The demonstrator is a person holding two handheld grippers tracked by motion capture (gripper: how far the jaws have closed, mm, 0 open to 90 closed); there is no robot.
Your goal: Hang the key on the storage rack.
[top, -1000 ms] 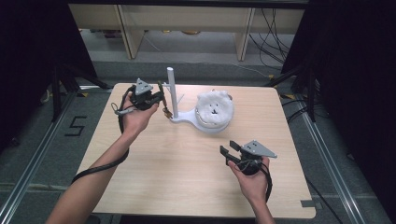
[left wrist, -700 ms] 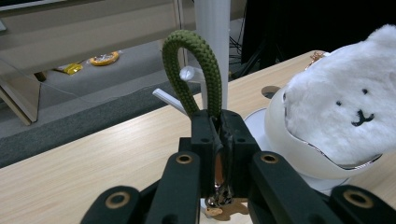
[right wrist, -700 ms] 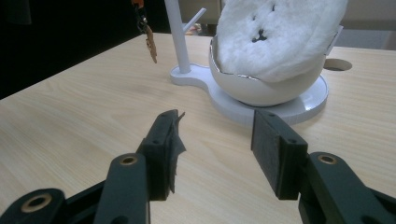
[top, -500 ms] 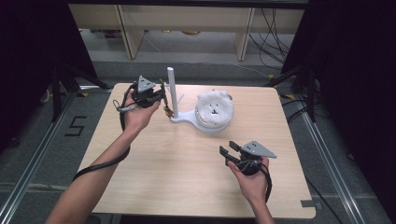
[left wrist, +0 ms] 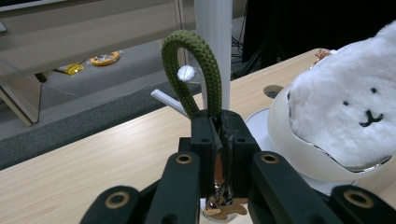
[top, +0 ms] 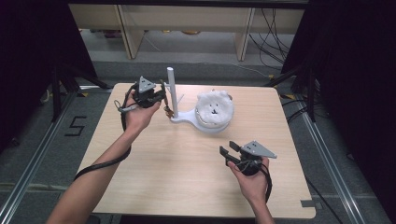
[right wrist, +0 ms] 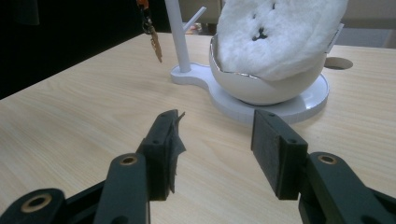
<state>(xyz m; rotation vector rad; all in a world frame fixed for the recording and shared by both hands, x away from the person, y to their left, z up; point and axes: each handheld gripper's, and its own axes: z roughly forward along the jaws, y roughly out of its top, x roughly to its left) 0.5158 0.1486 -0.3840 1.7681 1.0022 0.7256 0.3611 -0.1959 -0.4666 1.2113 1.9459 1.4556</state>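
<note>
Only readable mark: a black "5" (top: 76, 126) on the grey floor, left of the light wooden table (top: 154, 186). Left gripper (top: 162, 94): jaws clamped tight on an olive-green braided cord loop (left wrist: 200, 70) w/ brown metal charms hanging below, held just beside the white upright post (top: 171, 91) of the white stand, which carries a white fluffy bear-face plush (top: 214, 108) in its bowl. Left hand raised, forearm reaching fwd. Right gripper (top: 227, 155): jaws wide apart, nothing between; hand low over table near front-right, pointing toward stand.

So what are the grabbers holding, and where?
Left gripper pinches the green cord loop near its bottom ends. Right gripper holds nothing.
</note>
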